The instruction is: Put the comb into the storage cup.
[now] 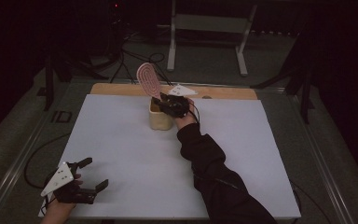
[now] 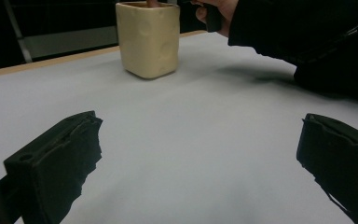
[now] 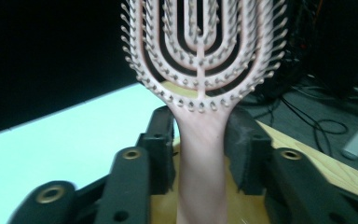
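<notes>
The right gripper (image 1: pixel 168 103) holds the pink hairbrush (image 1: pixel 148 80) by its handle, with the handle end already down in the cream cup (image 1: pixel 160 117), so only the release is left, while the left gripper (image 1: pixel 89 175) rests wide open near the table (image 1: pixel 135 154) edge.

Left tool (image 1: pixel 89 175) sits at the near left corner of the tabletop (image 1: pixel 121 154), jaws spread; ahead of it the white surface lies bare up to the cream cup (image 2: pixel 148 38). Right tool (image 1: pixel 164 103) stands at that cup's rim, its jaws flanking the pink brush (image 3: pixel 200 84) handle with little room on either side. The dark sleeve (image 1: pixel 214 172) crosses the sheet to the right of the left tool, blocking passage there
</notes>
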{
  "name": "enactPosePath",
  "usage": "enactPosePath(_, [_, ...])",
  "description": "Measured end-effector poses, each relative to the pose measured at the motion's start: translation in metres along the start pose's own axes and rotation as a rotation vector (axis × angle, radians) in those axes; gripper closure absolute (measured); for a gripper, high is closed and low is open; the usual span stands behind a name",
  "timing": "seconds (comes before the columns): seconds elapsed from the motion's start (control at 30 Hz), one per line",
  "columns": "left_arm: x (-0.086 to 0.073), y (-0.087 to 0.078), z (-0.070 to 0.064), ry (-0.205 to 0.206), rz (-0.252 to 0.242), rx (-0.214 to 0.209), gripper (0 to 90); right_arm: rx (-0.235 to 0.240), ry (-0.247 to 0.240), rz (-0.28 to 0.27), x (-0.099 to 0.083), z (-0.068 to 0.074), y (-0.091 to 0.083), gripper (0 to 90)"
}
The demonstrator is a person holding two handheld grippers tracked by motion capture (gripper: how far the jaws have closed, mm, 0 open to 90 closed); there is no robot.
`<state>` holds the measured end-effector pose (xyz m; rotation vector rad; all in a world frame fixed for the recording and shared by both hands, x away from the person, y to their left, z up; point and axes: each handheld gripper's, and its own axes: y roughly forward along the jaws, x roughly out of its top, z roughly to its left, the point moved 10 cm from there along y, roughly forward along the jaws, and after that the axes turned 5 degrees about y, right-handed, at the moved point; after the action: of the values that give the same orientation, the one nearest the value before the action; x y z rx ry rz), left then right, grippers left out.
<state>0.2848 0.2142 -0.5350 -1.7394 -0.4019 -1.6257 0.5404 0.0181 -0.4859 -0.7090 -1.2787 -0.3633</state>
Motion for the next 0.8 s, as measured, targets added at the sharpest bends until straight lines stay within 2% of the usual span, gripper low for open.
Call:
enactPosePath(0.03, [0.0,0.0,0.0,-0.001,-0.001,0.0,0.0,-0.004,-0.007,0.006,-0.001,0.0,0.0,57.1])
enactPosePath(0.13, [0.0,0.0,0.0,-0.001,0.0,0.001,0.0,-0.024,-0.004,0.015,-0.001,0.001,0.0,31.1])
enactPosePath(0.2, [0.0,0.0,0.0,0.0,-0.001,0.0,0.0,0.012,0.006,0.03,-0.002,0.004,-0.001,23.8])
enactPosePath(0.27, [0.0,0.0,0.0,0.0,0.001,0.001,0.0,0.027,-0.004,0.035,-0.002,0.006,-0.002,13.6])
enactPosePath(0.33, [0.0,0.0,0.0,0.002,0.001,0.003,0.0,0.036,-0.015,0.037,-0.002,0.006,-0.004,13.3])
enactPosePath(0.4, [0.0,0.0,0.0,0.0,-0.001,0.002,0.0,0.021,-0.014,0.042,-0.002,0.003,-0.006,13.3])
enactPosePath(0.53, [0.0,0.0,0.0,0.004,0.002,0.003,0.0,0.022,-0.005,0.041,0.001,0.001,-0.01,13.3])
enactPosePath(0.8, [0.0,0.001,0.0,0.005,0.004,0.003,0.0,0.035,-0.025,0.085,0.0,0.003,-0.016,13.7])
